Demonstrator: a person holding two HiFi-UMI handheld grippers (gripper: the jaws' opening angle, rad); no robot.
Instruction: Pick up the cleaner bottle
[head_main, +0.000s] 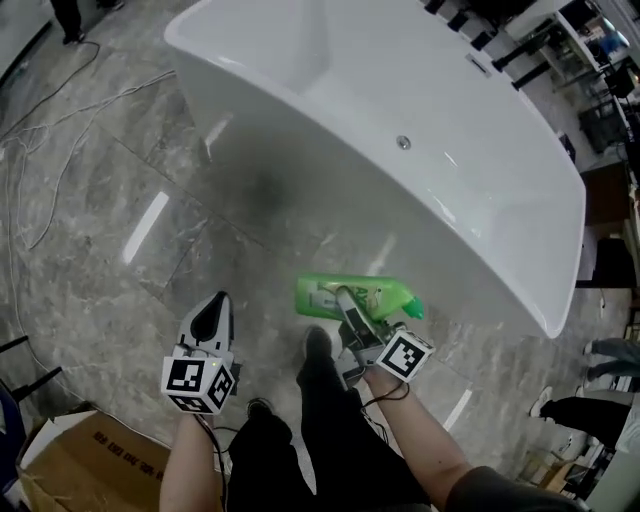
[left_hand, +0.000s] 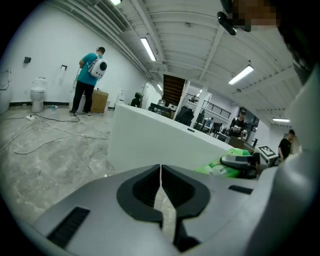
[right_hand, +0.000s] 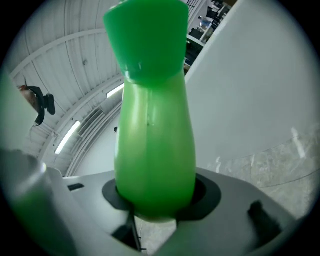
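Observation:
The cleaner bottle (head_main: 385, 294) is bright green with a green cap. It lies sideways in the air in front of the white bathtub, and my right gripper (head_main: 352, 305) is shut on its body. In the right gripper view the bottle (right_hand: 155, 135) fills the middle and sits between the jaws of the right gripper (right_hand: 155, 200), cap end pointing away. My left gripper (head_main: 217, 302) hangs to the left of the bottle, apart from it. Its jaws meet with nothing between them (left_hand: 160, 175). From the left gripper view the held bottle (left_hand: 220, 169) shows at the right.
A large white bathtub (head_main: 470, 215) stands ahead on the grey marble floor, its wall (right_hand: 250, 90) close by. Cables (head_main: 30, 150) trail at the left. A cardboard box (head_main: 80, 460) sits at the lower left. A person in a teal shirt (left_hand: 87, 75) stands far off by a toilet (left_hand: 37, 92).

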